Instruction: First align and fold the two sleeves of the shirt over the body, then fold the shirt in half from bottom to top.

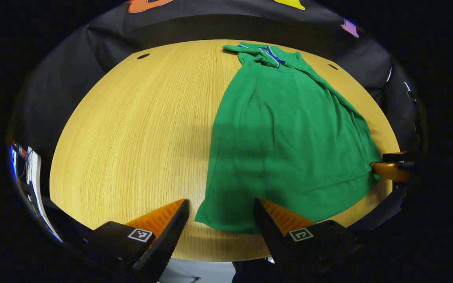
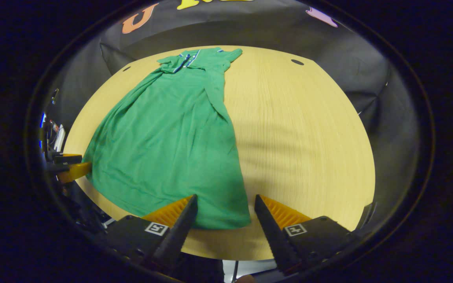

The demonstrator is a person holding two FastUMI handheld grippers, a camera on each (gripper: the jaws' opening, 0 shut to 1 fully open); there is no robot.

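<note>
A green polo shirt (image 1: 289, 133) lies flat on the round wooden table (image 1: 140, 129), collar at the far edge, hem near me, both sleeves folded in over the body. My left gripper (image 1: 221, 214) stands open, straddling the hem's left corner (image 1: 207, 216). In the right gripper view the same shirt (image 2: 167, 145) spreads from the far collar down to the hem, and my right gripper (image 2: 225, 210) is open around the hem's right corner (image 2: 240, 220). The right gripper (image 1: 391, 169) also appears at the shirt's far right hem; the left gripper (image 2: 71, 169) appears at the left side.
The wooden table (image 2: 305, 137) has bare surface beside the shirt and small dark holes (image 1: 143, 56) near its far rim (image 2: 297, 62). Black cloth wall surrounds the table. Some equipment (image 1: 30, 169) sits off the table's left side.
</note>
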